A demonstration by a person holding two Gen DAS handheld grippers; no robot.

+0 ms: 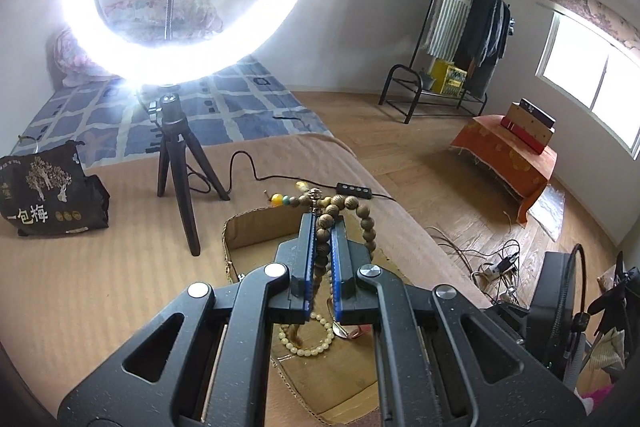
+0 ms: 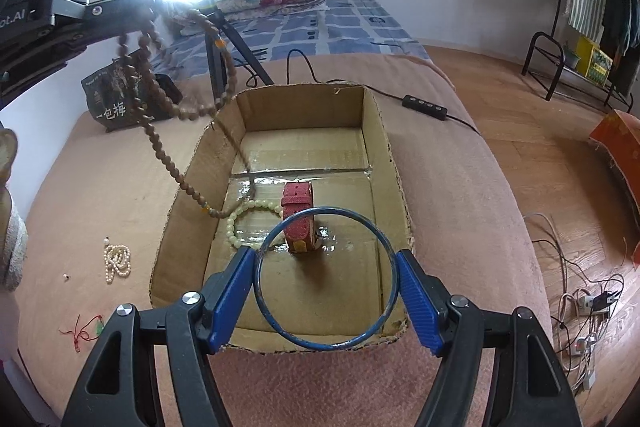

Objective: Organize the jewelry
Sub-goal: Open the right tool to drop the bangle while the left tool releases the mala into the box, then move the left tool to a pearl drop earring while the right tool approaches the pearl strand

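Two views, left wrist first: one gripper shows in each, and both hold jewelry over the same box.
Left gripper (image 1: 323, 227): its blue-padded fingers (image 1: 308, 247) stand close together, clamped on a long strand of round brown wooden beads (image 1: 366, 225).
Bead strand in this view: it loops up past the fingertips, with a yellow bead and a green bead at its far end, and the rest hangs down between the fingers.
Open brown cardboard box (image 1: 256, 229): directly below the left gripper, on the tan ribbed bed cover (image 1: 100, 287).
Pale cream bead bracelet (image 1: 308, 341): lies on the box floor, seen under the gripper.
Bright white ring light on a black tripod (image 1: 176, 155): stands on the cover beyond the box, near a black printed bag (image 1: 52, 191).
Right wrist view, right gripper (image 2: 326, 277): fingers spread wide, each blue pad (image 2: 416, 299) pressing an outer side of a thin blue metal bangle (image 2: 326, 345), so the bangle is gripped across its width.
Bangle position: held above the near end of the cardboard box (image 2: 304, 107).
Box contents here: a red strap watch (image 2: 298, 223) stands near the middle, the cream bracelet (image 2: 240, 223) just beside it on the left.
Wooden strand (image 2: 168, 163): dangles from the left gripper (image 2: 132, 15) at upper left, its low end over the box's left wall.
White pearl necklace (image 2: 117, 261): heaped on the cover left of the box.
Red cord with a small green charm (image 2: 82, 331): lies nearer, also left of the box.
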